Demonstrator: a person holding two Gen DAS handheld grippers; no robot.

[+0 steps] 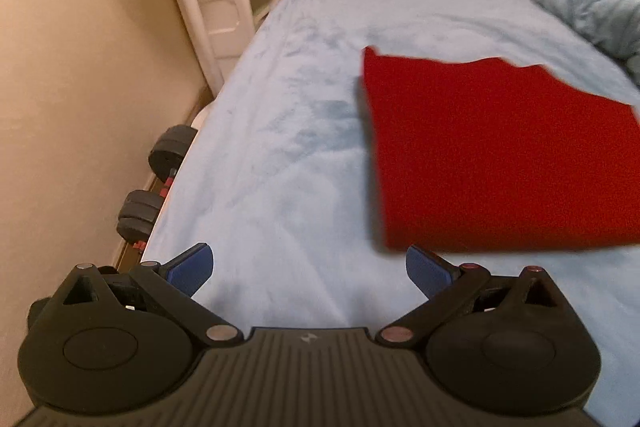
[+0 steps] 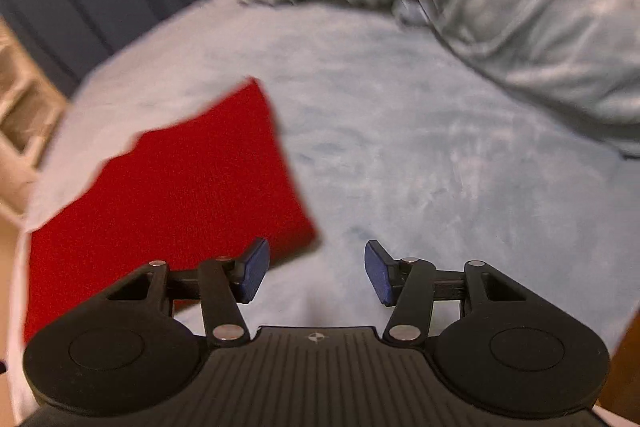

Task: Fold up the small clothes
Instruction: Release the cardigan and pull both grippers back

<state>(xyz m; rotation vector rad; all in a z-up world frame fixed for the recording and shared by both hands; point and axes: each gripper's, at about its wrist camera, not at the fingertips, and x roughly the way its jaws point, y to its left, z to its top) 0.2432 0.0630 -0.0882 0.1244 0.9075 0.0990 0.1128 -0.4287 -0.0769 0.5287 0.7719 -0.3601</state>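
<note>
Red cloth (image 1: 504,155) lies folded and flat on the soft blue blanket (image 1: 288,155) of the bed. My left tongs (image 1: 310,271) are spread wide with nothing in them, and the cloth sits just ahead and to their right. My right tongs (image 2: 316,273) are apart too, holding nothing. From there the cloth (image 2: 172,187) lies ahead to the left, behind the left blue pad (image 2: 252,273).

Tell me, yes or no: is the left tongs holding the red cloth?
No. The left tongs stand open and empty, with the red cloth lying flat on the bed beyond them.
</note>
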